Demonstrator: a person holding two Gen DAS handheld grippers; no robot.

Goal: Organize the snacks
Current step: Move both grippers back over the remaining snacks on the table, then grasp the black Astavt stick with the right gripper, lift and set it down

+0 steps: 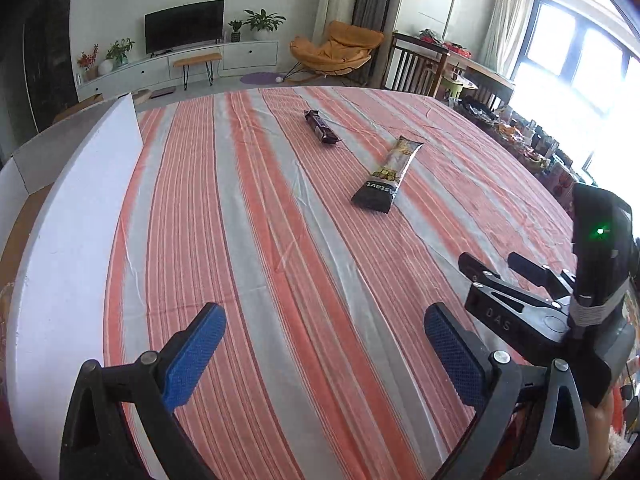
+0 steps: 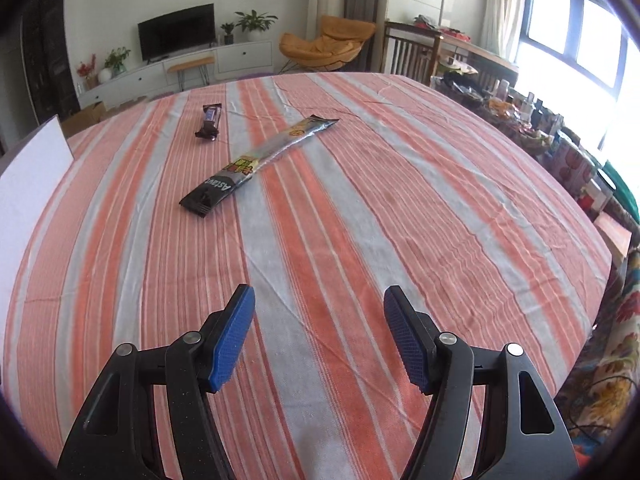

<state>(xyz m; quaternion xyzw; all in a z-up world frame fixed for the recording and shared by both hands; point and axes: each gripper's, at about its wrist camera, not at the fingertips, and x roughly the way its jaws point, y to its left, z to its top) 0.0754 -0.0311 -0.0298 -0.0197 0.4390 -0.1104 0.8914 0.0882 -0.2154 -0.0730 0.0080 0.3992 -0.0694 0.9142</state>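
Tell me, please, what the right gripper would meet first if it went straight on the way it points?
Probably only the striped tablecloth: the open right gripper tilts downward at bare cloth, and the long snack packet lies up-left of its line.

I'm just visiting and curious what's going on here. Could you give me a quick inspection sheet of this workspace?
Surface: striped cloth covers the table.
Job's things: long wafer packet and small dark bar lie apart, untouched.
Clutter: white board stands at the cloth's left edge.
Grippers: left gripper and right gripper open, holding nothing.
Cables: nothing seen.
Surroundings: television, orange chair, window.
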